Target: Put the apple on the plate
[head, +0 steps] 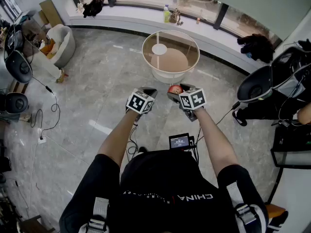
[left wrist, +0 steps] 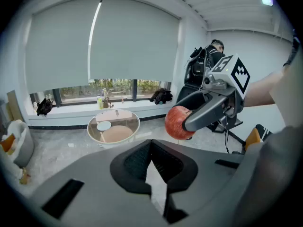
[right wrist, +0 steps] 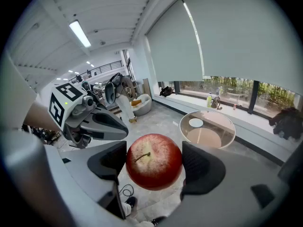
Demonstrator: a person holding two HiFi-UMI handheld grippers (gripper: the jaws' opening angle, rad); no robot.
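A glossy grey stone floor with pale veining fills most of the head view. On it stands one round table with a clear glass top, a pale rim and a tan round level showing through the glass. Two grippers are held side by side in the air, short of the table, each with a grey moulded body, dark ribbed pads and one cube of black-and-white square markers. The left gripper has its pads pressed together at the tips and holds nothing. The right gripper is clamped on the single apple, one pad against each side, stem end toward its camera. One small white round plate lies on the glass toward the table's far left part, bare and well apart from the apple. The apple is smooth and round, deep red with a paler speckled patch around its thin brown stem.
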